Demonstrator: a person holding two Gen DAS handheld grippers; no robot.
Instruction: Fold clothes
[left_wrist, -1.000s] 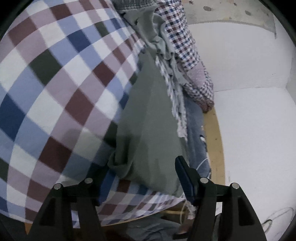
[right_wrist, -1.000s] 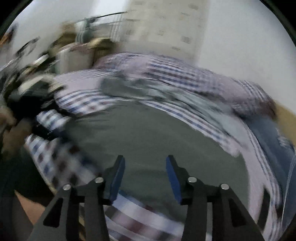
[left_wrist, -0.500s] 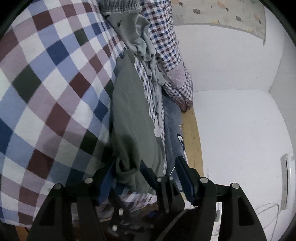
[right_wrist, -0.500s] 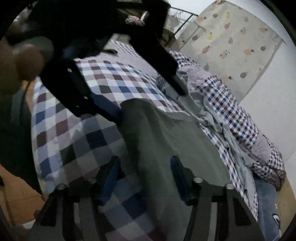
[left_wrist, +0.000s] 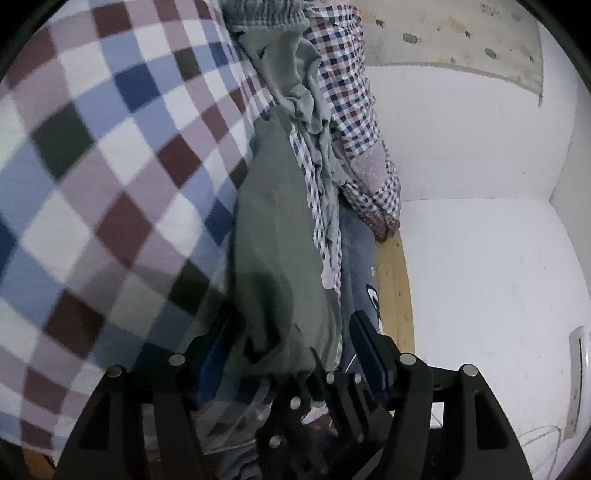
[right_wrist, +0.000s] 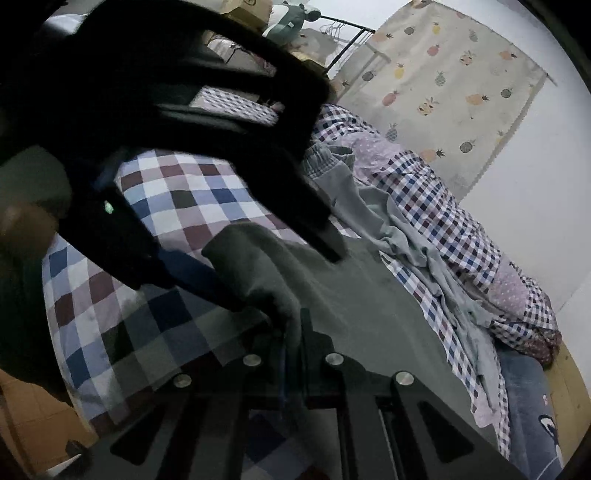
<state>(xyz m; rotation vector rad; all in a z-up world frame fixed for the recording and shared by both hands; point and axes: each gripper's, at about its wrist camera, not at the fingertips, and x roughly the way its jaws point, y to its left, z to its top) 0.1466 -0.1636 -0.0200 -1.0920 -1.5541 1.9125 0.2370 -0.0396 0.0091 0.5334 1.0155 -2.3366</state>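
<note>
Dark green garment lies on the bed along the right-hand side of the checked bedspread, its near end bunched up at the bed's near edge. Right gripper: fingers closed together, pinching a raised fold of the green garment's near end. Left gripper: fingers spread apart on either side of the same bunched end; left wrist view does not show them pressing the cloth. In the right wrist view the left gripper appears as a dark blurred frame just above and left of the fold. Beside the green garment, toward the wall: a grey-blue garment, crumpled, then a small-check quilt. Denim-blue fabric lies at the bed's right edge next to the wooden frame. Pineapple-print curtain hangs behind.
</note>
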